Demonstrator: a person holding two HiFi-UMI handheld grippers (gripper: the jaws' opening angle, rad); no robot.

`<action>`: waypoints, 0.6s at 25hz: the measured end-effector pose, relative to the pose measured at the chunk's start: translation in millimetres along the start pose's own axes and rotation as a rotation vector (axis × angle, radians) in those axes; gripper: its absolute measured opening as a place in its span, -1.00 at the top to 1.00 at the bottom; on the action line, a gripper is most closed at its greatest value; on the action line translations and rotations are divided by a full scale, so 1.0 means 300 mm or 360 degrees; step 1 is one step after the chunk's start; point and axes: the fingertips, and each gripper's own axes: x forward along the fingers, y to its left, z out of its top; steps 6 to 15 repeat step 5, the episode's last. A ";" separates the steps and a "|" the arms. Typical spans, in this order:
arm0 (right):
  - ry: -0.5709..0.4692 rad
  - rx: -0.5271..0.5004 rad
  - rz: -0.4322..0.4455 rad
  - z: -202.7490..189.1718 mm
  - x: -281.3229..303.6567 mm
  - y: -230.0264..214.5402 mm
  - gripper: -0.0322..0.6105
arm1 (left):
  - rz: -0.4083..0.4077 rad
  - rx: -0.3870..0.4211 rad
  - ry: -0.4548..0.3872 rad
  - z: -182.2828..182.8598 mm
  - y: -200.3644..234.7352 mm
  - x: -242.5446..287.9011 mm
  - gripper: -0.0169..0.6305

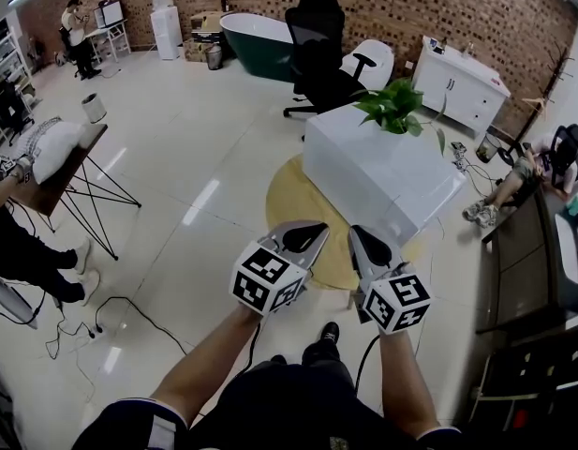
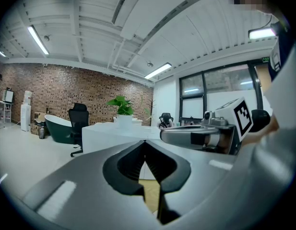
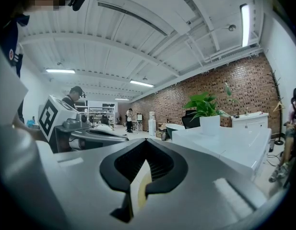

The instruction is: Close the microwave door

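No microwave shows in any view. In the head view my left gripper (image 1: 305,238) and right gripper (image 1: 367,244) are held side by side at waist height, pointing roughly level toward a white block-shaped counter (image 1: 382,172) with a potted plant (image 1: 393,107) on it. In the left gripper view the left gripper (image 2: 145,143) has its jaws closed tip to tip with nothing between them. The right gripper (image 3: 147,143) looks the same in the right gripper view, tips touching and empty. Each gripper shows in the other's view, the right gripper (image 2: 195,135) and the left gripper (image 3: 92,134).
The counter stands on a round yellow rug (image 1: 287,204). A black office chair (image 1: 321,54) and a dark green bathtub (image 1: 256,37) stand behind it. A small table with a cushion (image 1: 54,148) is at the left, with cables (image 1: 73,326) on the floor. People are at both sides.
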 end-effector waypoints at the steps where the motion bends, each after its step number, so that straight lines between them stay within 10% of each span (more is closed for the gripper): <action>1: 0.0000 0.0000 0.0000 0.001 -0.001 0.000 0.90 | 0.0000 0.0000 0.0001 0.000 -0.001 -0.001 0.91; 15: 0.0004 -0.0002 0.0002 0.002 -0.003 0.003 0.90 | 0.0001 -0.0005 0.0003 0.000 -0.003 -0.008 0.91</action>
